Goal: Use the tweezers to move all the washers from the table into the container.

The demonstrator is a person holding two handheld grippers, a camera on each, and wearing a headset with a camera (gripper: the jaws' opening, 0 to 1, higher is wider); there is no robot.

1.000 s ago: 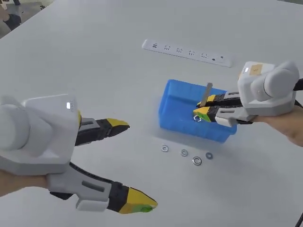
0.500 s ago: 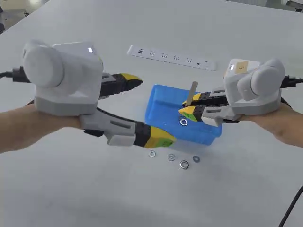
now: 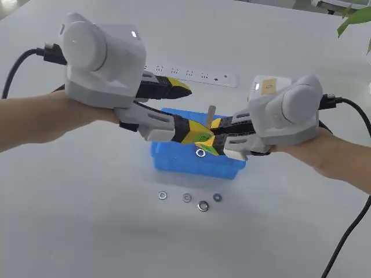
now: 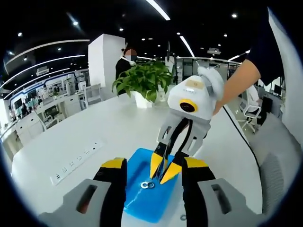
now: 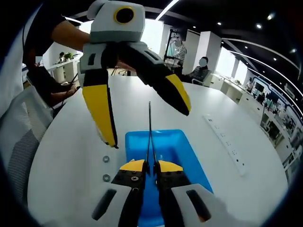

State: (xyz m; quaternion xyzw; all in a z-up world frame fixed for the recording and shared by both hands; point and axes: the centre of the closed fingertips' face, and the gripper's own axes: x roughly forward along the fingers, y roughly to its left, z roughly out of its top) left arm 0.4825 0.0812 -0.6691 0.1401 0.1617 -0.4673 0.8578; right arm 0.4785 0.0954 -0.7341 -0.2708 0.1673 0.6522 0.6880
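A blue container [image 3: 174, 161] stands mid-table, and my right gripper [image 3: 213, 136] hovers over it, shut on grey tweezers [image 3: 211, 112] that stick up past its jaws. My left gripper [image 3: 194, 114] is open, jaws wide apart, tips close to the right gripper's tips above the container. One washer [image 3: 200, 152] shows just under those tips; in the left gripper view, washers [image 4: 147, 184] seem to lie on the container floor [image 4: 142, 198]. Several washers [image 3: 186, 198] lie on the table in front. The right gripper view shows the tweezers [image 5: 150, 132] edge-on between the left gripper's spread jaws.
A white power strip [image 3: 191, 74] lies behind the container. A potted plant [image 4: 144, 82] stands further along the table, with people behind it. Cables run from both grippers. Two washers [image 5: 106, 159] lie left of the container [image 5: 165, 146] in the right gripper view.
My left gripper has risen from the near left and swung right over the container, close to the right gripper. The right gripper stays over the container with the tweezers. The head camera has shifted.
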